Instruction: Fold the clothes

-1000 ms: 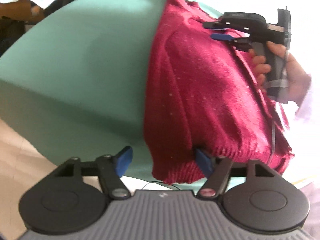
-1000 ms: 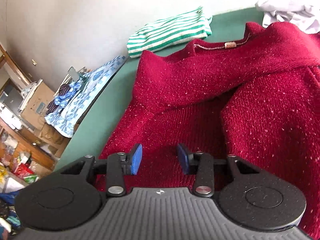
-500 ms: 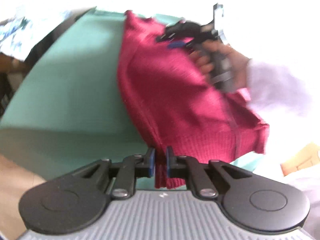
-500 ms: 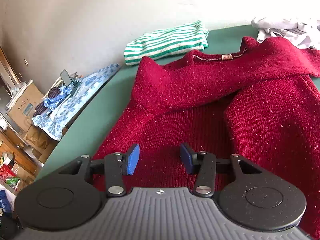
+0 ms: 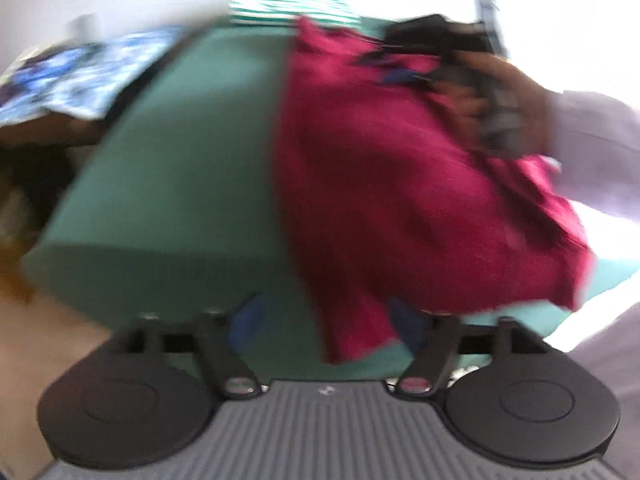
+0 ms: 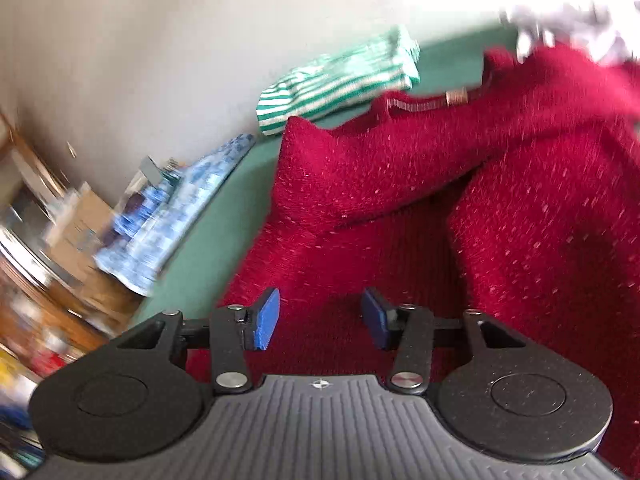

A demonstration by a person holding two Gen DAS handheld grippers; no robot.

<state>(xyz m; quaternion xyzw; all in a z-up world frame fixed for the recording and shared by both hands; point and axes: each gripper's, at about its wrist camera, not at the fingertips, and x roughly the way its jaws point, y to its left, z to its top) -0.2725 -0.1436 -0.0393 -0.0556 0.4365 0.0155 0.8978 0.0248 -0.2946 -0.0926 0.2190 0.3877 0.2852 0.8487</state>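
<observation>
The red sweater (image 6: 440, 208) lies spread on the green tabletop (image 5: 192, 152). The left tongs (image 5: 326, 320) are opening, their blue pads well apart; the sweater's lower hem hangs between them, nearer the right-hand pad, and neither pad presses on it. The right tongs (image 6: 320, 316) hover just over the sweater's body, jaws opening and about half spread, gripping nothing. Beyond the right tongs the collar lies just beside a folded green-striped shirt (image 6: 340, 80). From the left view, a hand (image 5: 500, 100) holds the right tongs over the sweater's far part.
</observation>
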